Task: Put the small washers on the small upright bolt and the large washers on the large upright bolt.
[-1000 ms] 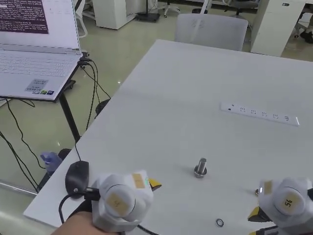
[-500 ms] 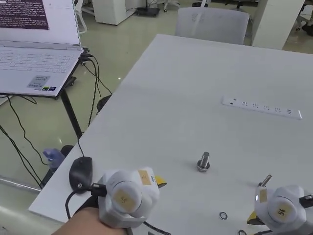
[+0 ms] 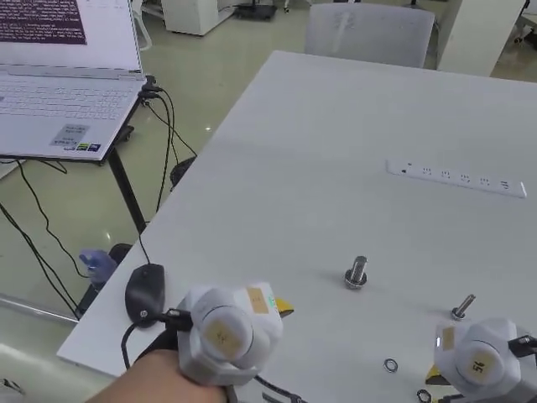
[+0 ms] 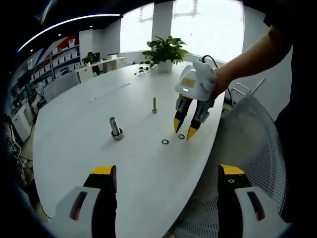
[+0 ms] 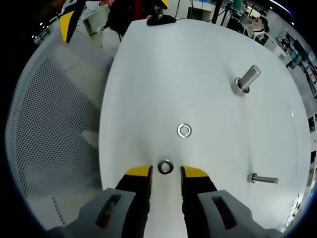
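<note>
Task barely started: both bolts are bare, no washer on either. Large upright bolt (image 3: pixel 357 273) stands mid-table, small upright bolt (image 3: pixel 461 306) to its right and a bit nearer, the two well apart. Two washers in sight, both flat on the white table (image 3: pixel 319 151) close to its near edge. Near washer (image 5: pixel 165 167) sits right between the tips of the right gripper (image 5: pixel 166 172), second washer (image 5: pixel 184 130) lies just beyond it toward the large bolt. Can't tell for sure which is small and which is large; the near one looks slightly smaller, low confidence. Right gripper jaws are partly open and straddle the near washer, yellow tips down at the table top, a gap on each side, not clamped, nothing held. Left gripper (image 4: pixel 167 170) is held off the near left edge of the table, jaws spread wide and empty, pointing across the table at the bolts and the other gripper. Judgement: the step in hand is the first pick, with the right gripper lined up to close on the near washer. It's a thin flat ring on a smooth top, so it may skate out when pinched. Left to do is basically everything: grab each washer, match by size, drop over the right bolt. Power strip (image 3: pixel 457 179) far right, mouse (image 3: pixel 144 294) at the near left edge, laptop (image 3: pixel 59 84) on a stand off to the left, none in the way
</note>
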### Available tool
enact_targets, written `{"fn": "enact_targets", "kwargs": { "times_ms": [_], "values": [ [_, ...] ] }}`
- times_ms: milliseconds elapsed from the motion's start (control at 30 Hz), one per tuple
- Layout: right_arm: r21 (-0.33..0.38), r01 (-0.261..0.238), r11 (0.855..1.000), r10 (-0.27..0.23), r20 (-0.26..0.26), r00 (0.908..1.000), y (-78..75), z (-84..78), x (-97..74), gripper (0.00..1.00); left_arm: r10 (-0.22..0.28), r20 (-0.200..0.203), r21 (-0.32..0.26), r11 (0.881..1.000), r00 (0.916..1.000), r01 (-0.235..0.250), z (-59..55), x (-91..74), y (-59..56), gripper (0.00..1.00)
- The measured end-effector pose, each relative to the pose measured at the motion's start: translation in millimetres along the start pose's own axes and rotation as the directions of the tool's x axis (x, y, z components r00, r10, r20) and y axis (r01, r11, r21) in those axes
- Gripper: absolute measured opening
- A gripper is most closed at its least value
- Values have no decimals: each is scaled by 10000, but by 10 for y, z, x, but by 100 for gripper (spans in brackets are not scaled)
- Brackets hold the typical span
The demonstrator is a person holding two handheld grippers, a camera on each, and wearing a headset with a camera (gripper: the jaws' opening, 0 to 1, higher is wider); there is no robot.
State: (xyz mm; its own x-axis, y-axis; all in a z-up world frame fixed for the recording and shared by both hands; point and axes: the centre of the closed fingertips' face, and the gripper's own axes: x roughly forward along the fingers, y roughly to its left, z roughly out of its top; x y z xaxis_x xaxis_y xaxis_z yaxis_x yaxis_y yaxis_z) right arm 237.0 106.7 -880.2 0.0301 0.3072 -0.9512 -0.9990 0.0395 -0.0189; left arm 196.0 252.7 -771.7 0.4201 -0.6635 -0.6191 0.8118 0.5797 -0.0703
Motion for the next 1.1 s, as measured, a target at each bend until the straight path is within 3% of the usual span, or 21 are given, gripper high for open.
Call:
{"fn": "enact_targets", "kwargs": {
  "times_ms": [667, 1100],
  "values": [
    [-180, 45, 9998, -47, -135, 9999, 18, 9, 4, 14, -81, -1, -84, 9999, 10000, 81, 7, 35, -17, 81],
    [335, 20, 9994, -15, -154, 9999, 9, 14, 3, 13, -126, -157, -30, 9999, 9998, 125, -16, 38, -19, 79]
  ]
}}
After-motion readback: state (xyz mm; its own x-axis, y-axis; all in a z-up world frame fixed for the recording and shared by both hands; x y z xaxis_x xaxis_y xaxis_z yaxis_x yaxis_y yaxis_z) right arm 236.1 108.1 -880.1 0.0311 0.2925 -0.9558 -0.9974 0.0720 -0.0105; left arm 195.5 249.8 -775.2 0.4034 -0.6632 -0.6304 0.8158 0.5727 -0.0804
